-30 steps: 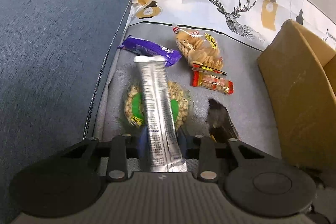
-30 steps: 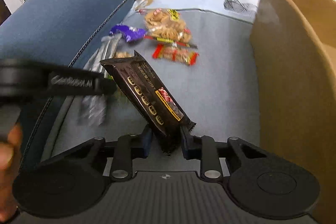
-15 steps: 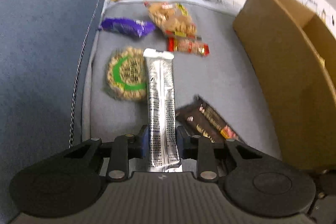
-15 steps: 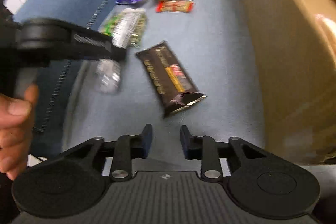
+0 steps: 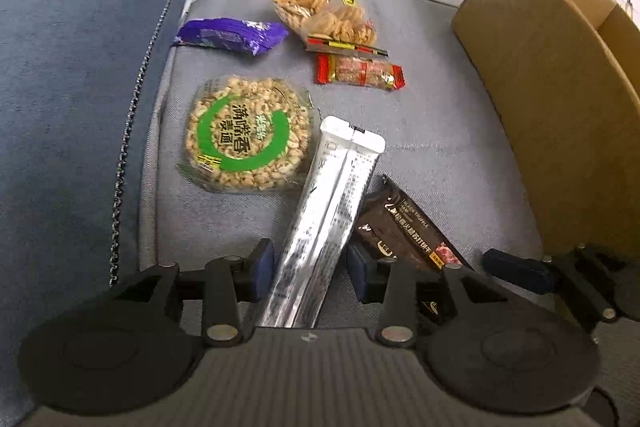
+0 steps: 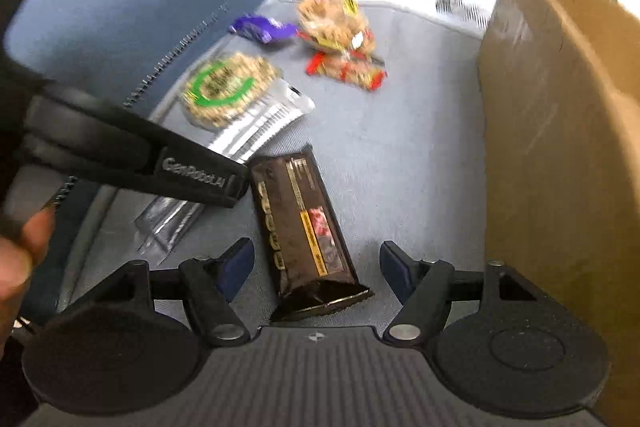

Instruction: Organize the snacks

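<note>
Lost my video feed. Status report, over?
Left tool opening, silver packet between pads. Right tool opening, dark bar released on cushion. Cardboard box at right, path unblocked.
</note>
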{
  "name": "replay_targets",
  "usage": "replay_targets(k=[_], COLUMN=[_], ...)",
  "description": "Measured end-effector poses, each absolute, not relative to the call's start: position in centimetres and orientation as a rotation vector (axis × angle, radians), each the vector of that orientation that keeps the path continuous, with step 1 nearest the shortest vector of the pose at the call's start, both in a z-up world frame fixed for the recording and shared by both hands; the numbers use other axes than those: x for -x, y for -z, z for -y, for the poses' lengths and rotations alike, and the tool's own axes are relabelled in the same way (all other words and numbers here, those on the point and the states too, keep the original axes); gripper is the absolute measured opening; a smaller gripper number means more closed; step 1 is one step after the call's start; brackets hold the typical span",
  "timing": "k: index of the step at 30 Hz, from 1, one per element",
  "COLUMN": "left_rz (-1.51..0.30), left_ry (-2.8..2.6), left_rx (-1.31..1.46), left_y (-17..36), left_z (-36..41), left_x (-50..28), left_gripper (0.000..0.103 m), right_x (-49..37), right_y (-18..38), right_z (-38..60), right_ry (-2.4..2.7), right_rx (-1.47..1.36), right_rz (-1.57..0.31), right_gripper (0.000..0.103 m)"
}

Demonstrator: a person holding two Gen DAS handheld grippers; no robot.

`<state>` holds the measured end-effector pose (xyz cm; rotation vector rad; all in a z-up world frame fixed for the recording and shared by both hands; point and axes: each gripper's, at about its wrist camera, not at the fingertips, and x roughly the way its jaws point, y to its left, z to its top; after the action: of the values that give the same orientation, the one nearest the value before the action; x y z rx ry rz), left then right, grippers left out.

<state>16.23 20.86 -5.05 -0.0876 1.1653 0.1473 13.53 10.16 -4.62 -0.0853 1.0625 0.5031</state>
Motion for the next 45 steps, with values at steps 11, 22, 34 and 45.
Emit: replay_targets(k=[11, 22, 34, 45], left_rz=[-1.161, -1.167, -1.155, -1.033], left_ry=[-0.158, -0.122, -0.124, -0.138], left_rx=[0.057, 0.068, -0.002, 0.069], left_y=[5.2, 5.1, 5.5, 3.0], left_z=[-20.6, -20.3, -18.8, -19.2], left_x=[-16.3, -16.1, -16.6, -16.5], left_gripper=[0.038, 0.032, 0.034, 0.026], right_x=[-13.4, -13.1, -12.9, -12.7], right_y=[4.7, 4.1, 4.7, 3.4], right_z=[-10.6, -8.9, -9.5, -8.9], right_ry=[-0.507, -0.403, -0.400, -0.385], right_rx=[0.069, -0.021, 0.005, -0.034], right_rz=[-1.048, -1.105, -1.112, -1.023], right_gripper=[0.042, 0.042, 0.051, 0.041])
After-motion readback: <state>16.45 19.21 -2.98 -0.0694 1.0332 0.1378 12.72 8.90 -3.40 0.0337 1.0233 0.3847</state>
